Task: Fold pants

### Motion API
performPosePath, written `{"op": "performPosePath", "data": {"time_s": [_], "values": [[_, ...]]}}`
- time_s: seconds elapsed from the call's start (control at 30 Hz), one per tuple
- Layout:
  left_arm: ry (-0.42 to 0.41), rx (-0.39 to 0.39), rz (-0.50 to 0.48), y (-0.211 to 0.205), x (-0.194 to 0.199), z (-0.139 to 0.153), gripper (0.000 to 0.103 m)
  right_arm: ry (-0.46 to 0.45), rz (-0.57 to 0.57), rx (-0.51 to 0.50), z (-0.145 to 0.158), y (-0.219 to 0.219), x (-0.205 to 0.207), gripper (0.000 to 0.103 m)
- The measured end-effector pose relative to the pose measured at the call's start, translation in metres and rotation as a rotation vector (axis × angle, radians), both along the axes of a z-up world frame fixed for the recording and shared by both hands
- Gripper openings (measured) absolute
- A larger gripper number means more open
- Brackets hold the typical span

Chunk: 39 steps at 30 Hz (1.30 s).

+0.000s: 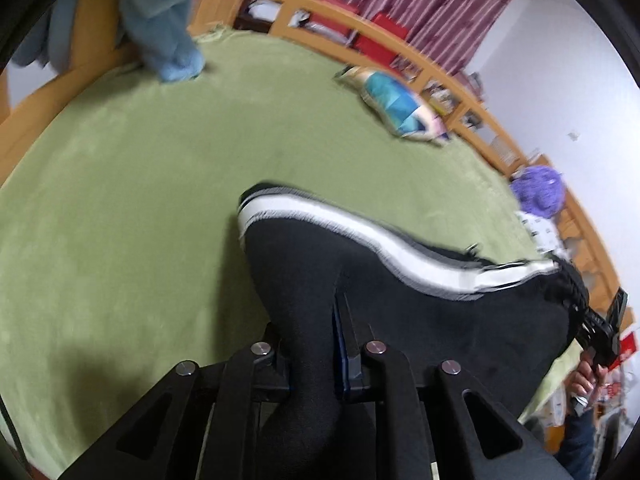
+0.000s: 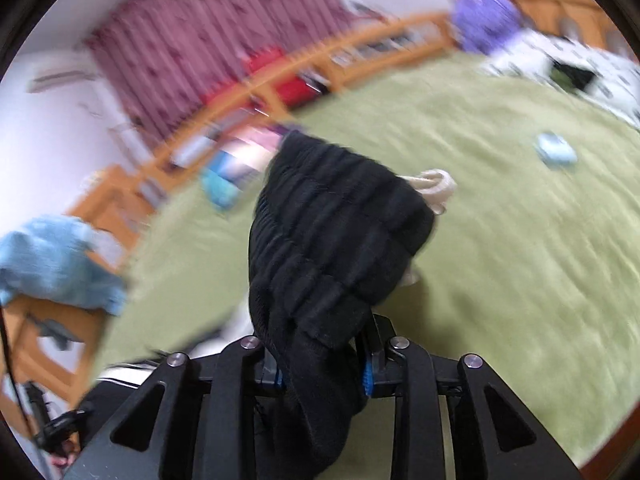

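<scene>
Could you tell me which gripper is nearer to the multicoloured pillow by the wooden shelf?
Left, probably. The left gripper faces the pillow across open green blanket; the right gripper, seen from the left wrist, sits farther to the side.

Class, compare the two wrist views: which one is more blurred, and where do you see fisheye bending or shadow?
Right wrist view: heavier motion blur, smearing the curtain and shelf; the pants stay fairly sharp. Left wrist view: milder blur; the wooden rail bows from fisheye distortion, and a shadow lies on the green blanket at lower left.
</scene>
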<state>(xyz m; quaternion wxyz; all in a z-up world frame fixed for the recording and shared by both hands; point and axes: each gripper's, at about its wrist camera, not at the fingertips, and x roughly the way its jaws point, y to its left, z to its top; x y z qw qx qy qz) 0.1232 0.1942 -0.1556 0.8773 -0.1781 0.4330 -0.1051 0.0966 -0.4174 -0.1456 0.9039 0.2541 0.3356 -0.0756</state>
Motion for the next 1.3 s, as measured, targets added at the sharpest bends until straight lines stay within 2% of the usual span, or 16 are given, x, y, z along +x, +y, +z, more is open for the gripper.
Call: {"op": "performPosePath", "data": {"time_s": [0.1,0.13,0.17,0.23,0.27,0.37,0.47,0.6,0.8,0.93,0.97,1.0,1.03,1.13,1.3], "values": [[0.074,-0.003,0.035,0.003,-0.006,-0.020,0.038,0.182,-0.053,0.075,-0.055,-0.029,-0.002,0.040],[0.098,-0.004,0.046,0.004,-0.009,-0.025,0.049,0.215,-0.055,0.077,-0.064,-0.032,-0.004,0.041],[0.101,-0.003,0.050,0.006,-0.013,-0.028,0.052,0.233,-0.042,0.075,-0.070,-0.031,-0.008,0.042],[0.094,0.026,0.045,0.004,-0.025,-0.032,0.056,0.247,-0.028,0.002,-0.067,-0.020,-0.017,0.047],[0.090,0.050,0.044,0.002,-0.031,-0.033,0.061,0.257,-0.024,-0.053,-0.061,-0.014,-0.021,0.049],[0.095,0.074,0.049,-0.002,-0.045,-0.039,0.066,0.280,-0.014,-0.173,-0.043,0.002,-0.039,0.049],[0.095,0.104,0.042,-0.009,-0.059,-0.049,0.068,0.246,-0.017,-0.228,-0.021,0.021,-0.064,0.049],[0.101,0.029,0.055,0.002,-0.069,-0.046,0.071,0.193,0.095,-0.251,-0.006,0.067,-0.065,0.049],[0.091,-0.005,0.058,0.012,-0.084,-0.042,0.073,0.161,0.402,-0.141,-0.023,0.185,-0.031,0.049],[0.092,-0.050,0.084,0.021,-0.090,-0.041,0.073,0.159,0.543,-0.033,-0.043,0.247,-0.021,0.049],[0.090,-0.066,0.091,0.024,-0.092,-0.041,0.073,0.191,0.563,-0.047,-0.052,0.258,-0.019,0.047],[0.088,-0.077,0.093,0.026,-0.093,-0.040,0.073,0.229,0.562,-0.078,-0.062,0.266,-0.019,0.025],[0.084,-0.083,0.092,0.027,-0.094,-0.040,0.073,0.240,0.581,-0.082,-0.067,0.272,-0.023,0.013],[0.070,-0.082,0.094,0.031,-0.093,-0.038,0.075,0.190,0.627,-0.193,-0.063,0.282,-0.056,0.012],[0.068,-0.090,0.086,0.034,-0.088,-0.041,0.075,0.216,0.683,-0.239,-0.059,0.284,-0.063,0.014]]}}
